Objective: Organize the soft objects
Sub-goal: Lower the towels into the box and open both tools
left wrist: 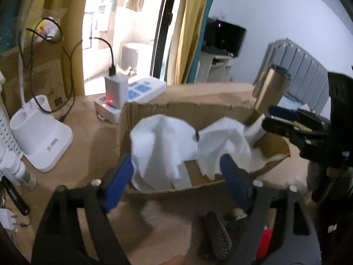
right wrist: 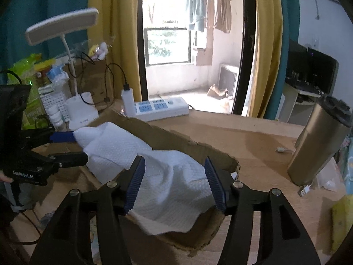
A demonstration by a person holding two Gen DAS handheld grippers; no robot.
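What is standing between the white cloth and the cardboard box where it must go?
Nothing visible does. The white cloth already lies over the cardboard box, with part hanging across the near rim. Both hand-held grippers are open around it, not pressing it.

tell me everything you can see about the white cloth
The white cloth is soft, with a fine waffle-like weave, crumpled and unfolded. It lies draped in the open cardboard box, one bunched end raised, the edges hanging over the torn rim. The right tool stands open astride one end, the left tool open at the other; no pad visibly presses on it. It looks clean and dry.
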